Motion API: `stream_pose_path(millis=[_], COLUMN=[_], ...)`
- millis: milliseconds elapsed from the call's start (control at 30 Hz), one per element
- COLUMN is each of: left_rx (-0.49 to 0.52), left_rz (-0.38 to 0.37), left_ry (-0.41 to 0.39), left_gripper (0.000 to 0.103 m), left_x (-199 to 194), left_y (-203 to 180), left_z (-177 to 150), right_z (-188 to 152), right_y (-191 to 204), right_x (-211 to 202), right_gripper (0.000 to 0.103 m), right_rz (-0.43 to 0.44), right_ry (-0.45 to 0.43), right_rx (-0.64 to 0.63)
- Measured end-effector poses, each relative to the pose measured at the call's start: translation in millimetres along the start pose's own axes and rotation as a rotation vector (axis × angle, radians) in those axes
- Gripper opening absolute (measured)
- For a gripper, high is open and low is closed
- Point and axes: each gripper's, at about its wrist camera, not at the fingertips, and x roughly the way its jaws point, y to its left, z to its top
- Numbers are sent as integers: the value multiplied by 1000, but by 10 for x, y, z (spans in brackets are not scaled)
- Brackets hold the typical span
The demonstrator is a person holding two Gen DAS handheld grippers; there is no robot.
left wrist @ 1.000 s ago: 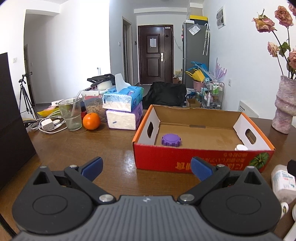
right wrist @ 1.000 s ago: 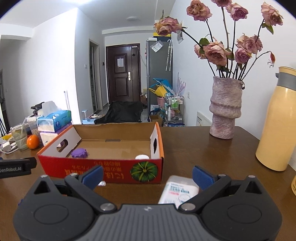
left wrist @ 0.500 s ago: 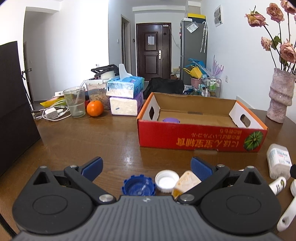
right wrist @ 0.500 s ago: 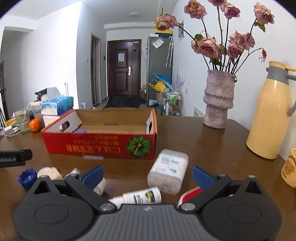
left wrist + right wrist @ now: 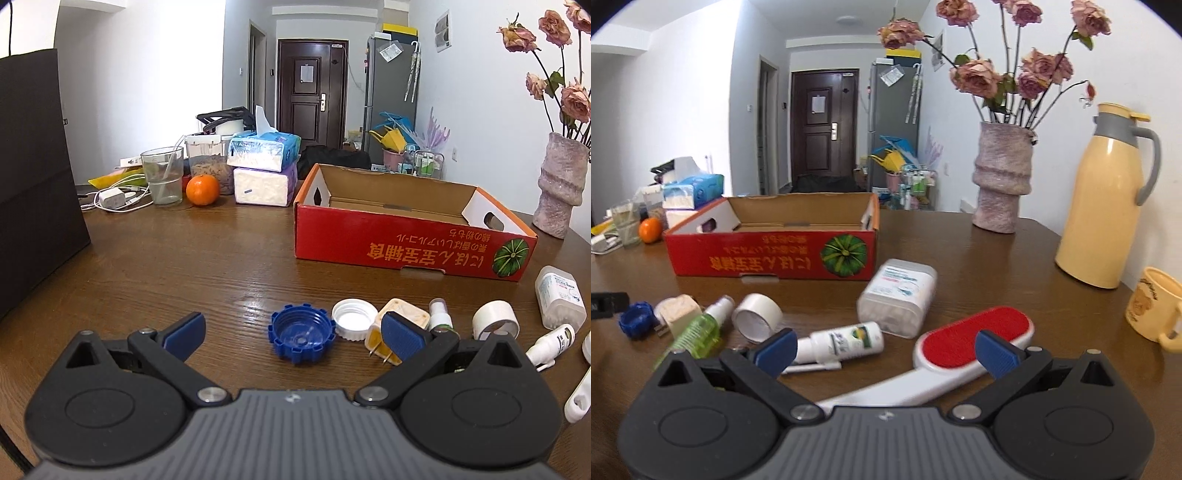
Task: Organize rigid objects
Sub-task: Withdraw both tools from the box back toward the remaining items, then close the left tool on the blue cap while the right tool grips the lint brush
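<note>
A red cardboard box [image 5: 410, 247] [image 5: 768, 256] stands open on the brown table. In front of it lie a blue cap [image 5: 303, 333] [image 5: 634, 319], a white cap [image 5: 354, 318], a cream plug adapter [image 5: 397, 325] [image 5: 674, 310], a green spray bottle [image 5: 701, 328], a tape roll [image 5: 495, 319] [image 5: 757, 320], a clear swab box [image 5: 899, 297] [image 5: 559, 301], a white spray bottle [image 5: 842, 345] and a red lint brush [image 5: 971, 341]. My left gripper [image 5: 293, 334] is open with the blue cap between its fingers. My right gripper [image 5: 886, 347] is open over the white bottle and brush.
Tissue packs [image 5: 264, 168], an orange [image 5: 202, 189], a glass [image 5: 162, 175] and a charger [image 5: 110, 197] stand at the far left. A dark panel [image 5: 37, 166] is at the left edge. A vase [image 5: 1003, 177], a yellow thermos [image 5: 1104, 199] and a mug [image 5: 1156, 308] stand at the right.
Both grippers have pulled back from the box and lowered. The loose objects in front of the box have come into view between the fingers. Both stay open.
</note>
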Motion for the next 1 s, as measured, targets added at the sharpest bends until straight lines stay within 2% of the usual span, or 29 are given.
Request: stream_pose_path(millis=[400, 833, 900, 1000], left_rx=[-1, 1, 8, 11], left_rz=[-8, 0, 11, 27], left_ry=[31, 72, 90, 126], left_gripper=[103, 103, 103, 103], left_x=[73, 177, 239, 356], left_y=[-2, 41, 85, 157], left_z=[-41, -54, -53, -56], right_z=[-70, 37, 29, -21], right_y=[-272, -542, -600, -657], right_x=[206, 908, 994, 1038], right_gripper=[103, 101, 96, 78], right_rz=[-70, -159, -142, -103], right_ry=[69, 211, 222, 218], right_rx=[45, 85, 107, 140])
